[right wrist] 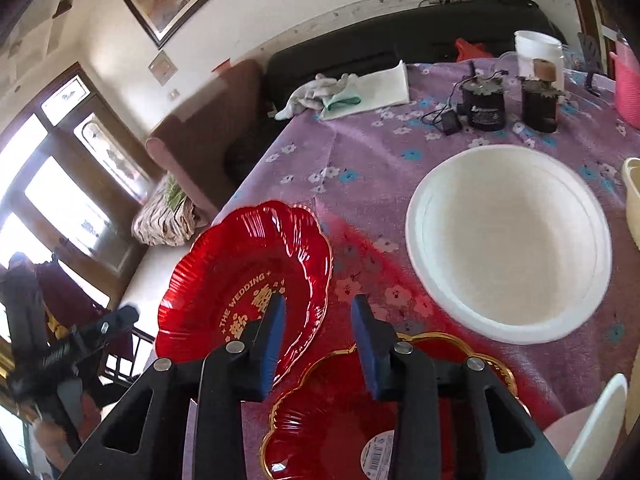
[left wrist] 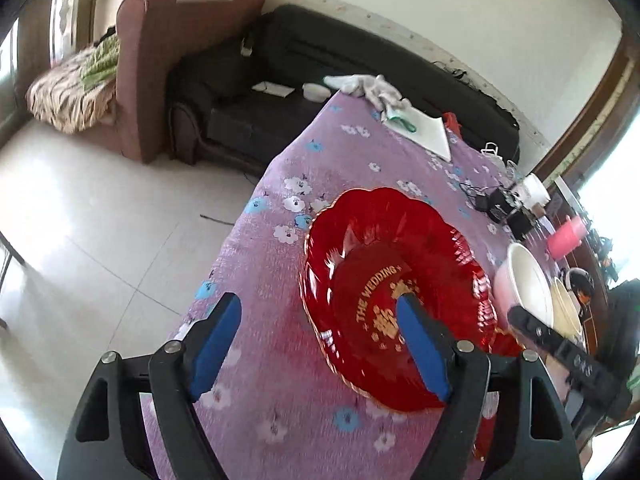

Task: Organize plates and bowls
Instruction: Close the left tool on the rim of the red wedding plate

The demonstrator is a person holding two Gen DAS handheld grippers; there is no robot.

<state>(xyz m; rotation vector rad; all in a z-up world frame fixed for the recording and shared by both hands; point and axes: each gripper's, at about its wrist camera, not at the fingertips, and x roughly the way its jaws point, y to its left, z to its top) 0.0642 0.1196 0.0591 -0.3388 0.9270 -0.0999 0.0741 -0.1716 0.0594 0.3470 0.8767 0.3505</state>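
We hold both grippers parted and empty; right gripper (right wrist: 318, 312) sits nearest the red plate's (right wrist: 248, 276) lower-centre rim, left gripper (left wrist: 320, 320) straddling its edge.

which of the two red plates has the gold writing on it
The larger red plate reading "THE WEDDING", between the right gripper's fingers. The smaller gold-rimmed red plate nearer the camera shows only a barcode sticker.
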